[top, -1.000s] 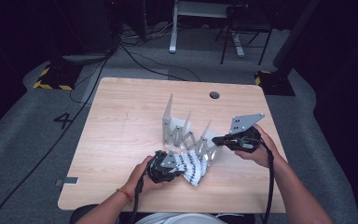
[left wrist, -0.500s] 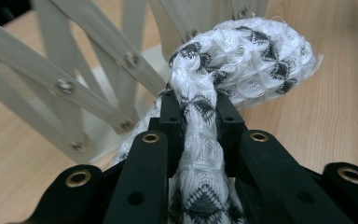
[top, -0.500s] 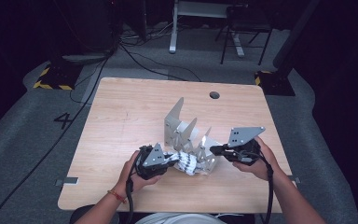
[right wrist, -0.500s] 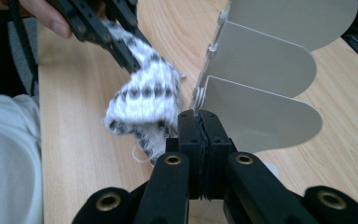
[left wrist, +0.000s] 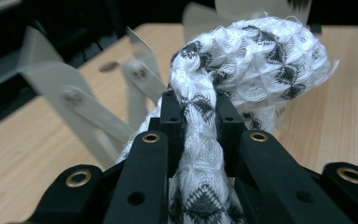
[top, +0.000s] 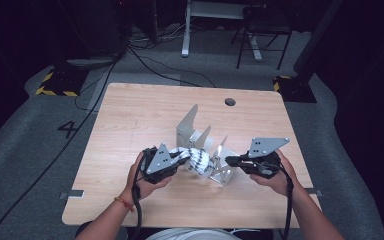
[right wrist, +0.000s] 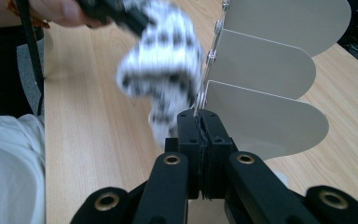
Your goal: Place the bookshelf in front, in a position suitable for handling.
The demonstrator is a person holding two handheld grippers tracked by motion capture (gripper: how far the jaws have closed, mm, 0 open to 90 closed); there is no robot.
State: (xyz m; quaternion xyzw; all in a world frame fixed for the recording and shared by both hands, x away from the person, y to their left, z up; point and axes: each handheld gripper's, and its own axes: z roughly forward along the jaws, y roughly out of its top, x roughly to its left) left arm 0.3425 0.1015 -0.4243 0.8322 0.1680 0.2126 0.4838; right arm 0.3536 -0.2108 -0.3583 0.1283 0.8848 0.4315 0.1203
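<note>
At the near middle of the surface (top: pixel 130 115), my left gripper (left wrist: pixel 196 112) is clamped on a black-and-white knitted sock (left wrist: pixel 256 56), the cloth pinched between both jaws and bunching into a ball just past the tips. My right gripper (right wrist: pixel 199 122) is shut tight on the thin edge of a grey metal divider rack (right wrist: pixel 265 70), steadying it so the fins stand upright. I judge this the loading step: the sock is being carried in toward the rack, not yet seated in a slot. From the high view the sock (top: pixel 192 159) runs with its long axis roughly left to right, from my left gripper (top: pixel 176 161) to the rack (top: pixel 195 131), its free balled end at the rack's near fins. Next I'd need to lift that end over a fin and ease it down between two plates while the right gripper (top: pixel 232 161) holds firm.
</note>
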